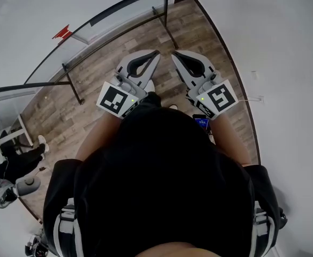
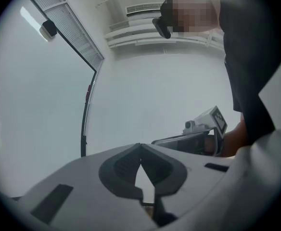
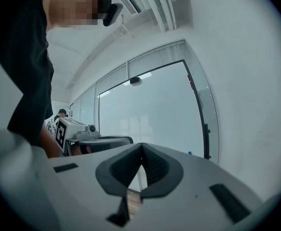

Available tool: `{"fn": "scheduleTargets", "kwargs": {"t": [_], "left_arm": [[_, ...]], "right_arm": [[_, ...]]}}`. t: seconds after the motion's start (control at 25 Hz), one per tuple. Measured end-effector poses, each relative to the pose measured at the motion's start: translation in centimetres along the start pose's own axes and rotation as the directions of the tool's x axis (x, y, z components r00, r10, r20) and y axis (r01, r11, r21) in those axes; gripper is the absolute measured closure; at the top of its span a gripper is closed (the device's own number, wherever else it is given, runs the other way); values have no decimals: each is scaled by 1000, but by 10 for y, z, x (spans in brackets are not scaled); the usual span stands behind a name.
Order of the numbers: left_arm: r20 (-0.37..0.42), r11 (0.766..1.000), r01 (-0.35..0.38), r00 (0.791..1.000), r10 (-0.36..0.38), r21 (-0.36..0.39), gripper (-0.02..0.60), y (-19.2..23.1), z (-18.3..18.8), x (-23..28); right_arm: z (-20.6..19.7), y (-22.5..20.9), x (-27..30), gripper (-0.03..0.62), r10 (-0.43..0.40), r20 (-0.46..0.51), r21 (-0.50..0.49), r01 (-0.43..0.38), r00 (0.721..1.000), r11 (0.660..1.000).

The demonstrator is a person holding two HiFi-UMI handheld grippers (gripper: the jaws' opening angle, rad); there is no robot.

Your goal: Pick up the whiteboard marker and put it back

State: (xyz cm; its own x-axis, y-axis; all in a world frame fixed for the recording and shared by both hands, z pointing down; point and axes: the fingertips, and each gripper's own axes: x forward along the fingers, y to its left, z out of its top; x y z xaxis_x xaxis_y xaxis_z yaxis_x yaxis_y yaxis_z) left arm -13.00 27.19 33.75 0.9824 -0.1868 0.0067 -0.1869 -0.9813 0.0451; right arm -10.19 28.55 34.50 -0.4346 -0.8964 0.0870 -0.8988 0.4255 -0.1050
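I cannot make out a whiteboard marker in any view. My left gripper (image 1: 156, 53) and right gripper (image 1: 173, 54) are held side by side above the wooden floor, both pointing level at a black-framed whiteboard (image 1: 49, 31) on a stand. Both are shut with nothing between the jaws. In the left gripper view the tips (image 2: 140, 145) meet in front of the white board surface, and the same holds in the right gripper view (image 3: 141, 144). A small red item (image 1: 63, 33) sits on the board. A tiny blue item (image 3: 189, 153) shows low by the board's frame.
The board's black stand legs (image 1: 73, 84) rest on the wooden floor (image 1: 119, 63). A white wall (image 1: 290, 63) runs along the right. Another person (image 1: 12, 165) sits at the lower left. Glass partitions (image 3: 85, 109) stretch away to the left in the right gripper view.
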Motion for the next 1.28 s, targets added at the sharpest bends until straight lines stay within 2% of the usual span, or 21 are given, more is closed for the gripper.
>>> {"fn": "scheduleTargets", "kwargs": {"t": [0.32,1.08,1.28], "left_arm": [[-1,1000,14,1000,-14,-23,578,62,-3,11],[-9,997,52,999,-52,-50,578,167,-4,23],[17,997,65,998,-64,-47,578,187,-1,19]], "right_arm": [[-2,-23,59,597,-3,-40,0,3,999,1000],[4,-59,152,597,-72,-67,8,73,995,997],[7,-63,168,597,-95,-62,0,95,994,995]]}}
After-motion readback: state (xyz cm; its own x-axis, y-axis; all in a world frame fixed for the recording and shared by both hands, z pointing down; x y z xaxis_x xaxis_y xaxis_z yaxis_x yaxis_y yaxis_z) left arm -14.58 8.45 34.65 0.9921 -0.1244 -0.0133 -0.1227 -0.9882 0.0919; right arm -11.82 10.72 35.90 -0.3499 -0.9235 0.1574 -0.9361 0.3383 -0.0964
